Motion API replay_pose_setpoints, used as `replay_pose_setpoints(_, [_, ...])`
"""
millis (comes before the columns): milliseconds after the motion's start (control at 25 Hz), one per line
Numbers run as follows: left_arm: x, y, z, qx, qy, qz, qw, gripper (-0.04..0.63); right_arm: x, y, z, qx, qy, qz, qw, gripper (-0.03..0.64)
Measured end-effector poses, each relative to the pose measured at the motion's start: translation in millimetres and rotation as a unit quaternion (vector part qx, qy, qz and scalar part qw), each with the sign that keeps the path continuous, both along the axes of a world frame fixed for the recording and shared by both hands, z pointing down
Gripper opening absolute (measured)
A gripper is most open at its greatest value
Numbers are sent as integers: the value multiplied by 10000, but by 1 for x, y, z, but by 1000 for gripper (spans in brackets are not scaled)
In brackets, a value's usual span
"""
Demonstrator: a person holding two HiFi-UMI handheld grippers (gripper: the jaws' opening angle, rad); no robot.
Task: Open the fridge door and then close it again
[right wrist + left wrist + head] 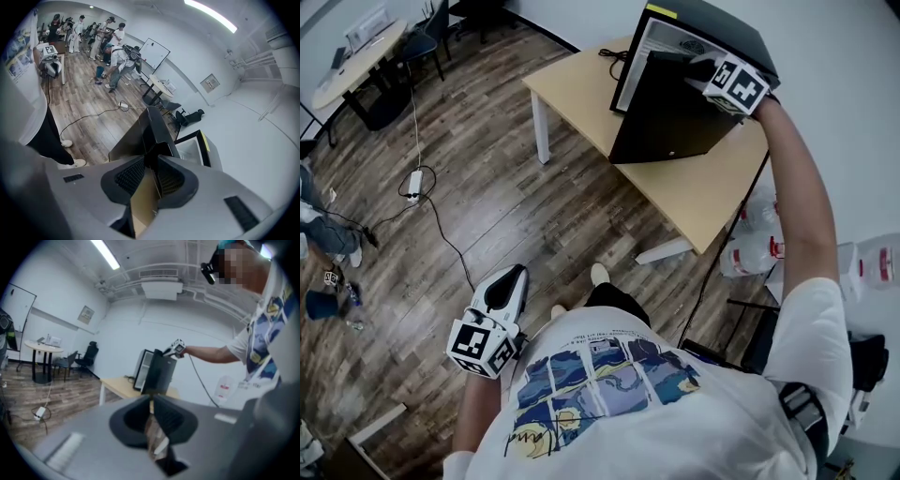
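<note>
Fridge (712,28) position: a small black unit stands on the light wooden surface (581,94), towards its far end beside the white wall. The fridge door (666,117) stands swung wide open, exposing the pale interior. The right hand-held gripper (698,67) is extended on an outstretched arm to the top edge of the fridge door, near its free corner. In the right gripper view that edge runs between the two jaws, which are clenched on it. The left hand-held gripper (514,274) hangs low at the person's side over the wooden floor (487,187), well apart from the fridge. Its jaws are drawn together with nothing between them.
</note>
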State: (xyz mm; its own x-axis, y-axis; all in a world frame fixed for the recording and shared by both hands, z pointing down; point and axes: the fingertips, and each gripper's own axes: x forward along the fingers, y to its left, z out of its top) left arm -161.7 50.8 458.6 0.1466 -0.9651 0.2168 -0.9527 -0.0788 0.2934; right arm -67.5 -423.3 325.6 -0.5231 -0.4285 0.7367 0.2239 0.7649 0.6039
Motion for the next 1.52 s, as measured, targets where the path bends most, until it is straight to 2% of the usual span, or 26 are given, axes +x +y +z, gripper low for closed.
replay_pose_setpoints(600, [10,4,-3,110,34,417,9991,32,41,34,0,53,100,-67,9999,71])
replay_pose_setpoints(1520, [18,8,-1,128,36,587,9982,31,104,76,1,291,549,-487,9969,72])
